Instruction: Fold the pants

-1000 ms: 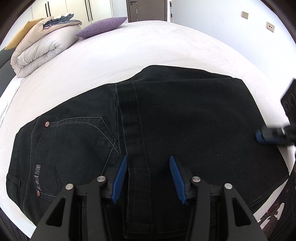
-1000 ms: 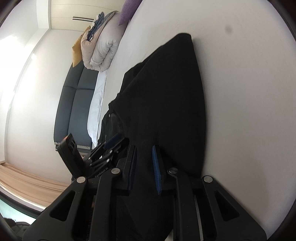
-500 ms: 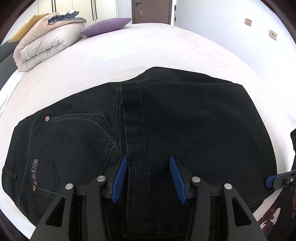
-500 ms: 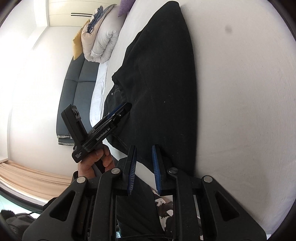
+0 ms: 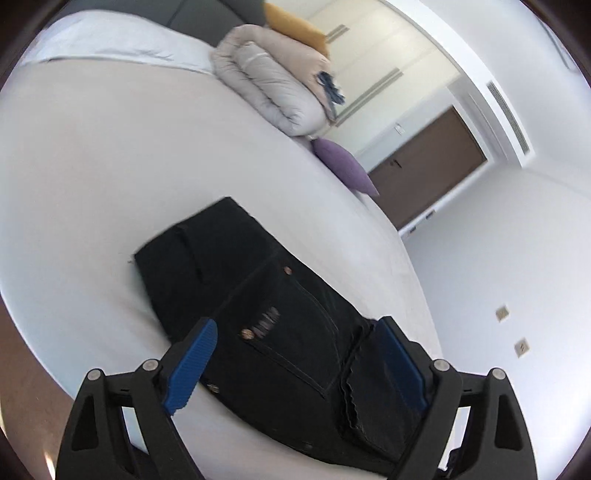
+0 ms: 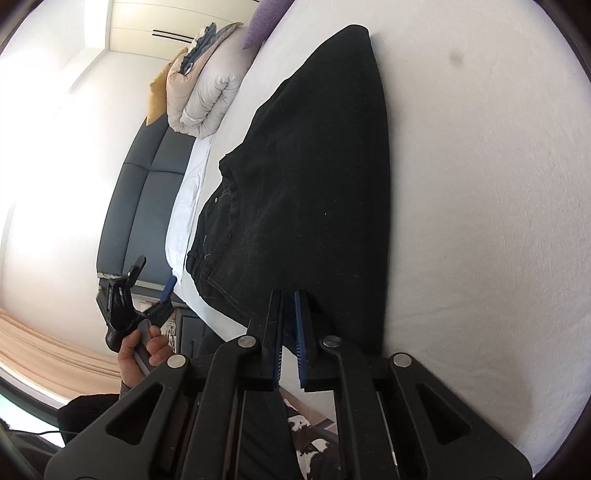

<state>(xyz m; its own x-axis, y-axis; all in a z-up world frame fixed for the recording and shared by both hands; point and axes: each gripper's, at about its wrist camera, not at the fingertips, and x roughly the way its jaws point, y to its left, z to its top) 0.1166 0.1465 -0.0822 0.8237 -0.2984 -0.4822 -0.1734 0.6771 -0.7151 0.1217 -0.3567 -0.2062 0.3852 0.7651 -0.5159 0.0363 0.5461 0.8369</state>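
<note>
Left gripper [image 5: 295, 363]: fingers spread wide, released, held just above the near, waistband end of the pants [image 5: 266, 306]; nothing between the blue pads [image 5: 192, 363]. In the right wrist view the same gripper [image 6: 147, 295] sits off the bed edge, apart from the pants, with a hand [image 6: 138, 354] around its handle.

Right gripper [image 6: 288, 341]: fingers nearly closed, a thin gap between the pads, nothing held; tips at the near edge of the pants (contact cannot be told).

Pants: black jeans, folded, lying flat on the white bed [image 5: 92, 184] along its near edge; back pocket and rivets face up.

Beyond the pants: purple cushion [image 5: 343, 168], then a rolled duvet [image 5: 269, 88] with a yellow pillow [image 5: 295, 24] behind it. Farthest: brown door [image 5: 432, 166].
</note>
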